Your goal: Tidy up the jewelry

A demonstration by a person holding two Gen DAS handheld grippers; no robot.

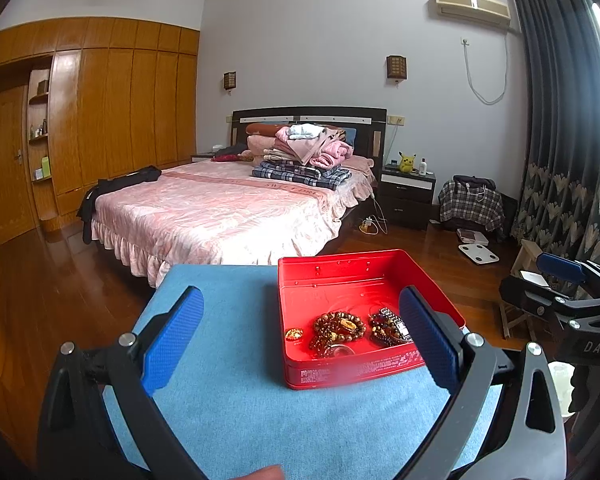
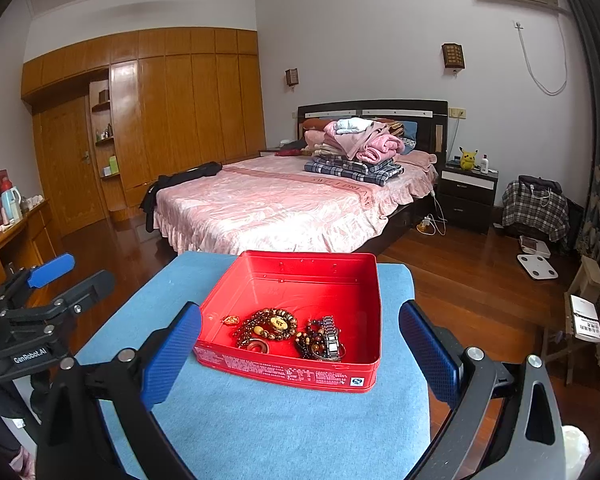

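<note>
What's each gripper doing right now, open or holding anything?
Left gripper: open, fingers spread wide, holding nothing.
Right gripper: open, fingers either side of the red tin, holding nothing.

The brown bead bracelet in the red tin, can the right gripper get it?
Probably yes: the right gripper is open, the red tin has no lid, and nothing covers the brown bead bracelet.
</note>
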